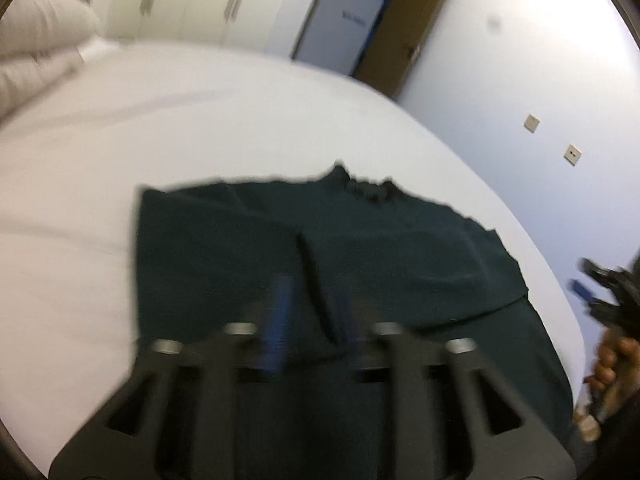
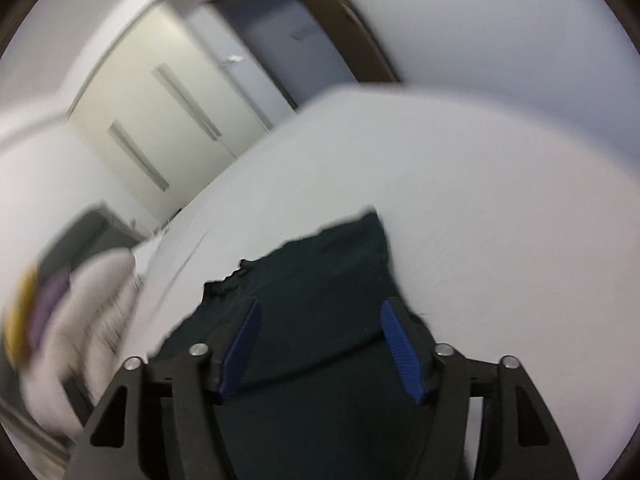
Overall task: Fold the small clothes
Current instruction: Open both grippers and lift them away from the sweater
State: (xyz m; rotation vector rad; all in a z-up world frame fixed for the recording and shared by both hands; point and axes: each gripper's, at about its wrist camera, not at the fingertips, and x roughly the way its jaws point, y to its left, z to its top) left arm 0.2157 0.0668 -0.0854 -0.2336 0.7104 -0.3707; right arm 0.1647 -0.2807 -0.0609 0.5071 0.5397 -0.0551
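Right, I'm over the bed (image 1: 200,128) and the dark green shirt (image 1: 360,240) lies spread on the white sheet, collar end toward the far side. My left gripper (image 1: 312,320) hangs just above the cloth near a raised crease in the fabric; the view is smeared with blur, so whether its blue pads (image 1: 276,332) are parted or pinching that crease I cannot tell. My right gripper (image 2: 320,344) sits above the same shirt (image 2: 312,280), its jaws standing wide apart with nothing between the blue pads (image 2: 400,344). From the left camera it shows at the bed's right edge (image 1: 600,292). Pale bedding (image 1: 40,52) is heaped at the far left; white cupboard doors (image 2: 160,132) stand behind.
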